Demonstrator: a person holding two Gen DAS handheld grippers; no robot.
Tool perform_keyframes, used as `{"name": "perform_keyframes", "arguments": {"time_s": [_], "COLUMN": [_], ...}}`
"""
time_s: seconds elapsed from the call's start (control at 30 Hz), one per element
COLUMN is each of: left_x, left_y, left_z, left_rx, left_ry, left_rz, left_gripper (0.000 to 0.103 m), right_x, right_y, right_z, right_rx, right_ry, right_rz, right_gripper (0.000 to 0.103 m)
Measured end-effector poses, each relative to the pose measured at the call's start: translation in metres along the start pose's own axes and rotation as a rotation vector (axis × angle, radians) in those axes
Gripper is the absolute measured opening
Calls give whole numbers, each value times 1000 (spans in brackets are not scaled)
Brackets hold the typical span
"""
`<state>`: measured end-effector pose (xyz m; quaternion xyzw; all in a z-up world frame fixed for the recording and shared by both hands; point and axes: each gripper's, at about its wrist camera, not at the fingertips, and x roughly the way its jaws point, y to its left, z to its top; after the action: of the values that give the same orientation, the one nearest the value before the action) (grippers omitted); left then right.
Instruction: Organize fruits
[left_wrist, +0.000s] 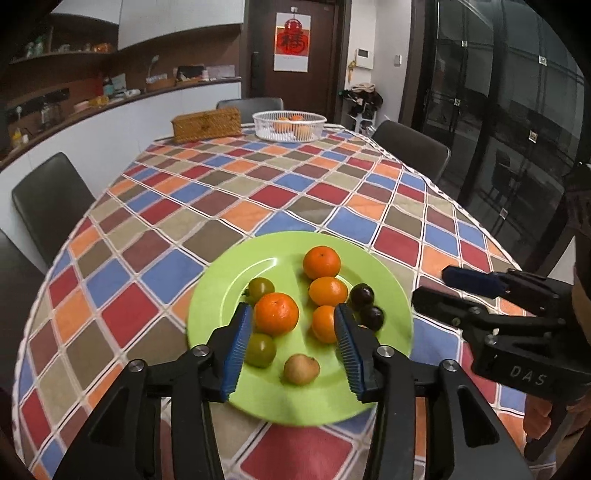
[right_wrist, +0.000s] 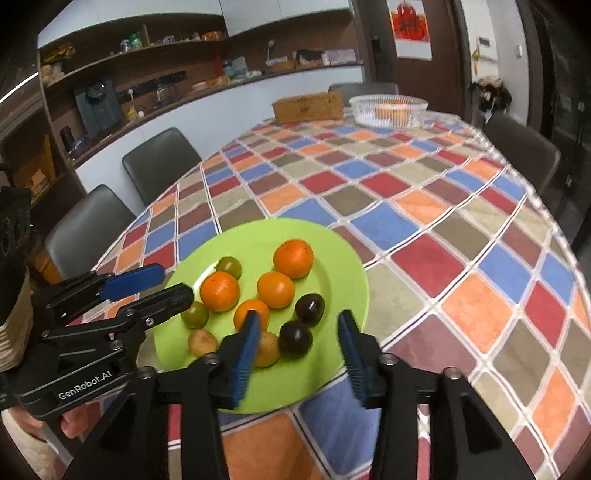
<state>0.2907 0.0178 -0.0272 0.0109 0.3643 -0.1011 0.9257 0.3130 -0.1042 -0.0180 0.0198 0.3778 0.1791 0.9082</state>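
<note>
We held both grippers low over a green plate (left_wrist: 221, 291) that sat on the near end of the surface, on its checkered cloth (left_wrist: 258, 195). The left gripper (left_wrist: 293, 347) had its jaws spread wide and empty, framing the nearest tangerine (left_wrist: 276, 313) and a smaller orange fruit (left_wrist: 325, 323) without touching either. The right gripper (right_wrist: 297, 352) also had its jaws apart, gripping nothing, above two dark plums (right_wrist: 309, 308) at the plate's right side. All the fruit lay on the plate: four orange ones in the middle, two green ones (left_wrist: 260, 349) at the left, and pale yellowish ones (left_wrist: 301, 368) at the near edge. At the far end of the surface stood a white basket (left_wrist: 289, 125) holding orange fruit, just beside a woven box (left_wrist: 207, 124).
</note>
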Motion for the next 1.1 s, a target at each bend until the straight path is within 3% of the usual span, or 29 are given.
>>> {"name": "perform_keyframes", "arguments": {"time_s": [0.13, 0.47, 0.73, 1.1], "left_x": [-31, -94, -135, -175], "left_y": [-5, -20, -31, -44], "left_z": [-3, -20, -37, -56], "left_rx": [7, 27, 26, 18], "left_ry": [-39, -111, -156, -197], "left_rz": [22, 108, 116, 104], "left_gripper": [57, 81, 91, 92], "right_x": [-27, -93, -134, -176], "right_y": [5, 19, 32, 46], "right_z": [-2, -21, -40, -67], "right_rx": [1, 12, -1, -17], "right_ry": [-48, -118, -154, -192], "right_rz": [-38, -93, -125, -146], "right_gripper": [57, 66, 73, 75]}}
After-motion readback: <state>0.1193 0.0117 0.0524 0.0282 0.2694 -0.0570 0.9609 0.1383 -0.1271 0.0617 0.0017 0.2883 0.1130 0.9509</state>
